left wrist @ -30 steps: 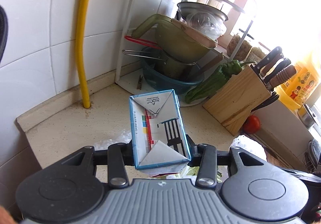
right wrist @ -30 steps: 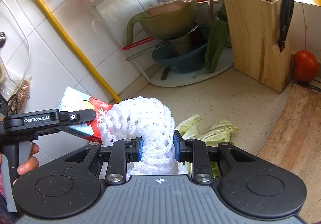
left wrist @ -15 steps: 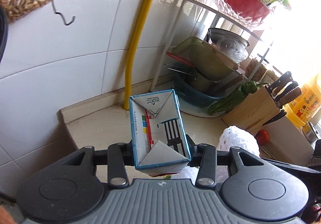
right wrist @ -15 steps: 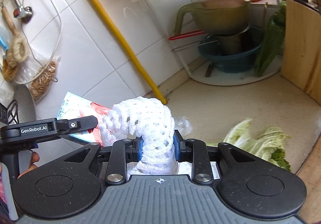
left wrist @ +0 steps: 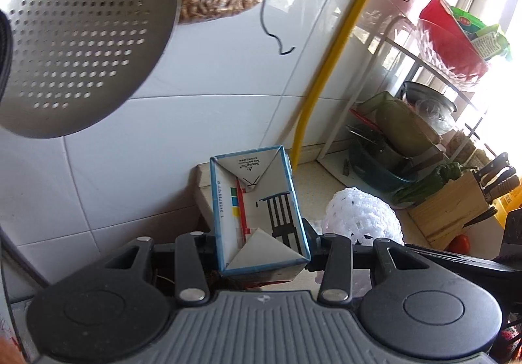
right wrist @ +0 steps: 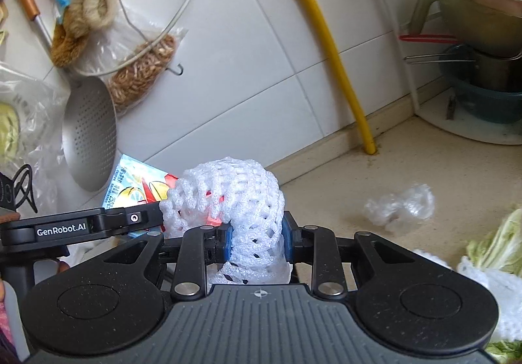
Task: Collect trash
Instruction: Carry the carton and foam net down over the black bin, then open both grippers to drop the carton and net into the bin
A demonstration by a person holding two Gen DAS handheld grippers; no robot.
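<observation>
My left gripper [left wrist: 259, 241] is shut on a small drink carton [left wrist: 257, 210], whose white folded bottom with blue edges faces the camera. My right gripper [right wrist: 257, 238] is shut on a white foam fruit net [right wrist: 228, 201] that bulges above the blue pads. In the right wrist view the carton [right wrist: 137, 188] shows its printed side just left of the net, with the left gripper's black body beneath it. The foam net [left wrist: 362, 217] also appears at the right in the left wrist view. Both grippers hang in the air beside the counter's left end.
A crumpled clear plastic wrap [right wrist: 401, 204] and cabbage leaves [right wrist: 496, 243] lie on the counter [right wrist: 342, 194]. A yellow pipe [right wrist: 326, 37] runs down the tiled wall. A perforated metal skimmer [left wrist: 75, 37] and a bag of dried food [right wrist: 143, 70] hang close on the left. A dish rack [left wrist: 407, 135] and knife block [left wrist: 456, 204] stand far right.
Both grippers have swung left along the wall with their loads still held. The hanging skimmer and bags have come into view; the dish rack and knife block have slid right.
</observation>
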